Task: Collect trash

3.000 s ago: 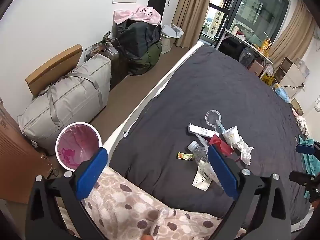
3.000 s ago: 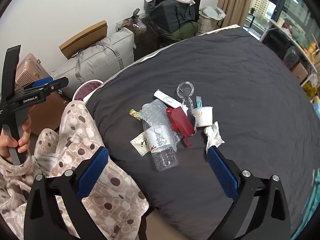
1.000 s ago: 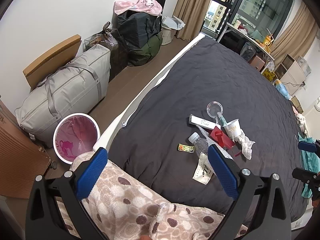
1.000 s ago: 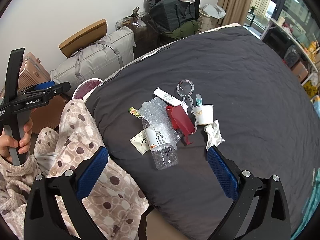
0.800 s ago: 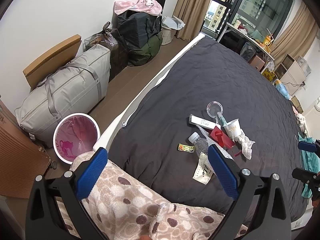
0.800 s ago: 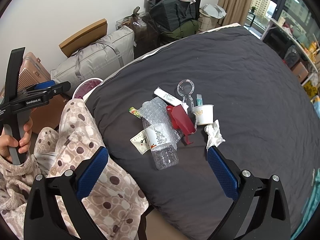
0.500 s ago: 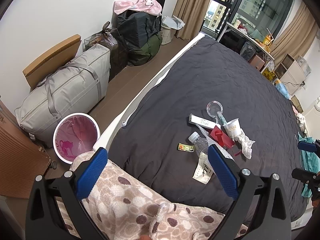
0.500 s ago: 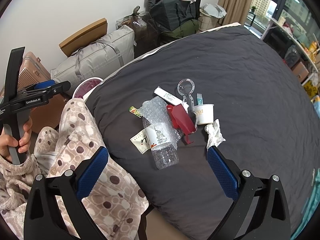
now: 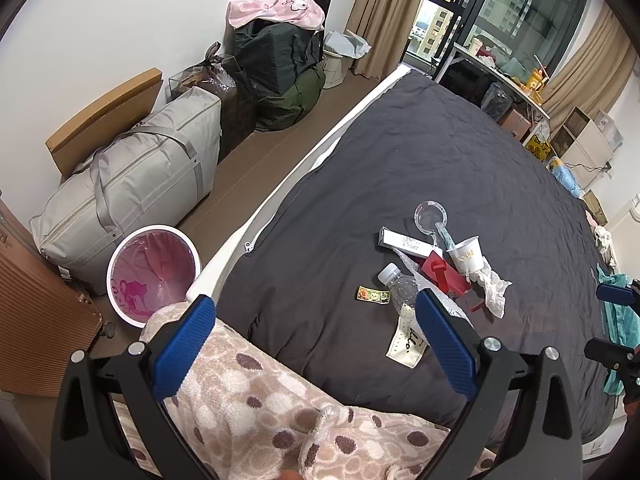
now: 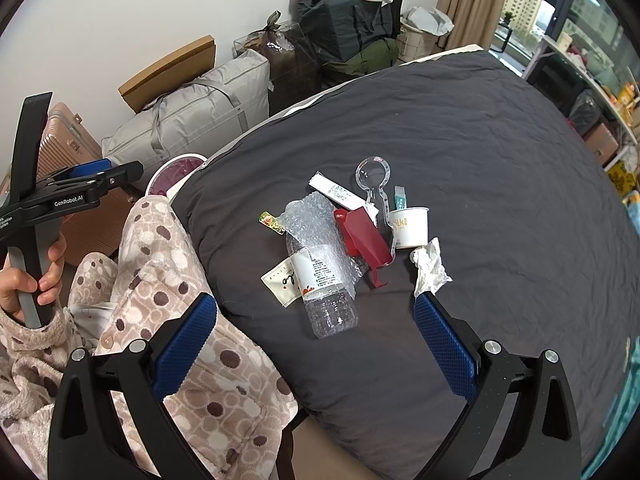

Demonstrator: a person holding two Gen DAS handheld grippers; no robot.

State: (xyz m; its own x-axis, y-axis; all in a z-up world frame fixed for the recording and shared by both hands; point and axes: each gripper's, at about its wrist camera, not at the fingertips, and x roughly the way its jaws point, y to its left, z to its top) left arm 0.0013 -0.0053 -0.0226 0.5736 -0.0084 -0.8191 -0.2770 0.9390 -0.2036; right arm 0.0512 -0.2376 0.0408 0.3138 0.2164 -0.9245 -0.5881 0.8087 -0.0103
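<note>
While both grippers, left gripper (image 9: 316, 324) and right gripper (image 10: 316, 324), are held with fingers apart, one crushed clear bottle (image 10: 326, 280), one paper cup (image 10: 408, 227) and one crumpled tissue (image 10: 430, 266) are seen mid-frame on the bed (image 10: 500, 152).

Bottle (image 10: 323, 280) partly under bubble wrap (image 10: 316, 228) (label print unreadable).

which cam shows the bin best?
Left wrist: the bin beside the bed shows its whole rim and pink liner. Right wrist catches only a slice of it, behind the bed edge and the sleeve.
</note>
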